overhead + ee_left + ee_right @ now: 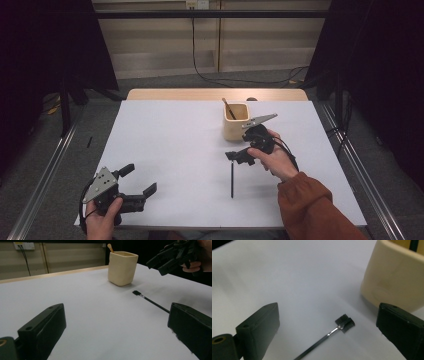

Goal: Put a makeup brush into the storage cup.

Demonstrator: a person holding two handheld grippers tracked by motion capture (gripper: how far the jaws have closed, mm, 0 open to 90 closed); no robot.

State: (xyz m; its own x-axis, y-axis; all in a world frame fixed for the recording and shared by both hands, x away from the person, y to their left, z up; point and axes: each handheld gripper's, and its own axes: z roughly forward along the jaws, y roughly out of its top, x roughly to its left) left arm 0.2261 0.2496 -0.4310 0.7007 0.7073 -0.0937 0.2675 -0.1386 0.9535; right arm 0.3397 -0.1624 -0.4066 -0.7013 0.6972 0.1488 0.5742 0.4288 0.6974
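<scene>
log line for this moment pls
right tool: open, over brush head | left tool: open, idle near table edge | brush: flat beside cup | stick in cup

**A:** What am I looking at in your hands?

**B:** My left gripper (137, 181) and my right gripper (239, 152), both matte black, each with two blocky, flat-faced jaws. From the gripper views, the jaw blocks show a small round screw hole near the top, and a brass-coloured ring sits at the lower left corner of each view.

**A:** And the pale pieces on top?

**B:** Grey three-cornered plates, one per gripper, dotted with small holes on the left one. Thin black cables loop from each body around my hands.

**A:** What are you wearing?

**B:** A rust-orange long sleeve (312, 205) on my right arm, cuffed at the wrist.
</scene>
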